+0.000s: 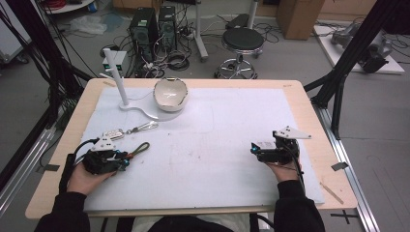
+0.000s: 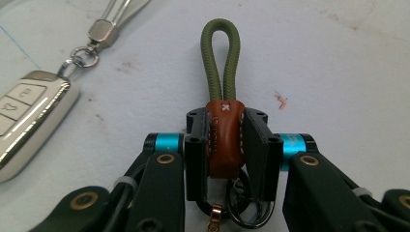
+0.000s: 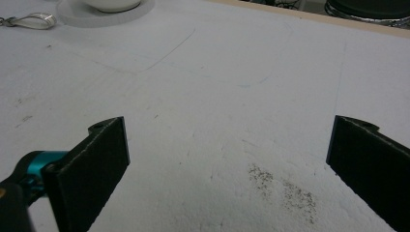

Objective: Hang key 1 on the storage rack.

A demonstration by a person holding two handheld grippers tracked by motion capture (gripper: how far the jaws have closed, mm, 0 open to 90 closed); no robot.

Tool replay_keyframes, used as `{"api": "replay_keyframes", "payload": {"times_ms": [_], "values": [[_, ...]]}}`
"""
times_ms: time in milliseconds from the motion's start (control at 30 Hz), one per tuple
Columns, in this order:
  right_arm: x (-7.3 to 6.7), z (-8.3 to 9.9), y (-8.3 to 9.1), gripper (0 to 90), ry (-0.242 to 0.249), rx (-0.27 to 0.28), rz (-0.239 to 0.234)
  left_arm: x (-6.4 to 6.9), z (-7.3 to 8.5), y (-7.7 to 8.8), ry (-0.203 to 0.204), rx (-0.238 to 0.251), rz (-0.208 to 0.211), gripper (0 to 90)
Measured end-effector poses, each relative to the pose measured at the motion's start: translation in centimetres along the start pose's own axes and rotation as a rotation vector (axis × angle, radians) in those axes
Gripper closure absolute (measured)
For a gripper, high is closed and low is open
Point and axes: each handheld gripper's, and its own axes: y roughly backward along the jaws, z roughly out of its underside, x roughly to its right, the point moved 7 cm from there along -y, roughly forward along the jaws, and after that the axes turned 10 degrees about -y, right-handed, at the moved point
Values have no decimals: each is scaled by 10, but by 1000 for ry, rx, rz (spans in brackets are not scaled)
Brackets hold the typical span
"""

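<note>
White mat covered table [image 1: 217, 145]; cluttered floor with cables and stool behind. My left fingers [image 2: 226, 145] gripped leather tab of green cord keyring [image 2: 221, 82], resting on mat at front left. Grab done; lifting and placing left, destination my guess: bowl [image 1: 170, 94] or stand [image 1: 118, 79]. Right fingers [image 3: 227, 169] stood wide apart, nothing between. Left gripper view showed stitching and car key [image 2: 29, 121] beside; high view showed whole layout.

- One green cord key strap [image 2: 221, 63] with a brown leather wrap
- One silver car key fob [image 2: 29, 116]
- One white bowl [image 1: 170, 94]
- One white post stand [image 1: 117, 77]
- Two grippers: left gripper [image 1: 126, 159], right gripper [image 1: 254, 150]
</note>
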Motion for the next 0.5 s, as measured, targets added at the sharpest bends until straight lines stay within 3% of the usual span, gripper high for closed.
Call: {"api": "replay_keyframes", "payload": {"times_ms": [233, 500], "values": [[-1, 0, 0, 4, 5, -4, -2, -4, -7, 10, 12, 53, -1, 717], [-1, 1, 0, 5, 8, -5, -4, -12, -10, 16, 35, 74, -18, 718]]}}
